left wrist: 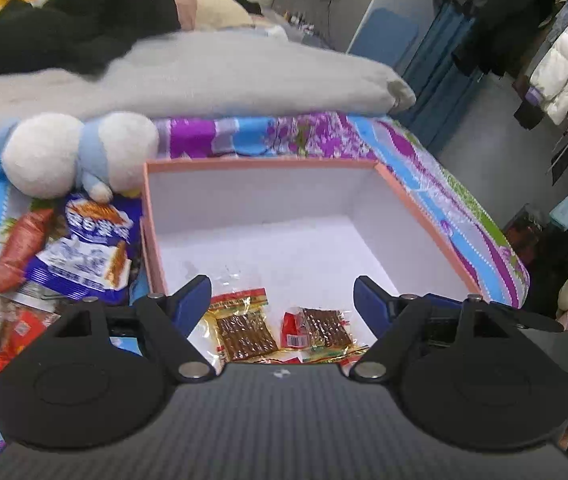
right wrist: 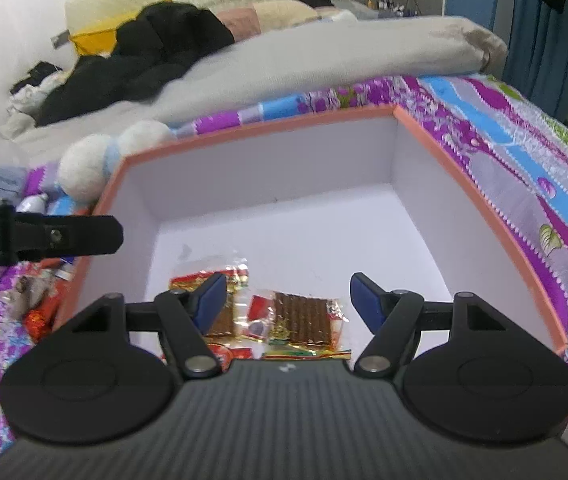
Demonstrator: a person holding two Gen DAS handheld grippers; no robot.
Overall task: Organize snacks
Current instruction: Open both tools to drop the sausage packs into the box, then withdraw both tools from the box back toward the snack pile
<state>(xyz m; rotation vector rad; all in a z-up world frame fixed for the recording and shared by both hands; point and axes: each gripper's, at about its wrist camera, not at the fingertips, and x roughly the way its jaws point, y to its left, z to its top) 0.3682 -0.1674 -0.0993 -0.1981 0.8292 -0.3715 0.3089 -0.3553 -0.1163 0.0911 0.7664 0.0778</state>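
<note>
Both the left gripper [left wrist: 282, 300] and right gripper [right wrist: 287, 298] hang wide apart and empty over the pink-rimmed white cardboard box [right wrist: 479, 200], where two clear packets of brown snack sticks [right wrist: 301, 318] lie. The crinkly blue-and-white snack bag [left wrist: 88, 248] waits outside on the patterned bedspread [left wrist: 443, 184]; grabbing it carelessly could nudge the light box.

Both wrist cams sit close over the box [left wrist: 423, 216], angled down into it. Left views from left, right from right; shared: box floor, snack packs [right wrist: 299, 316].
</note>
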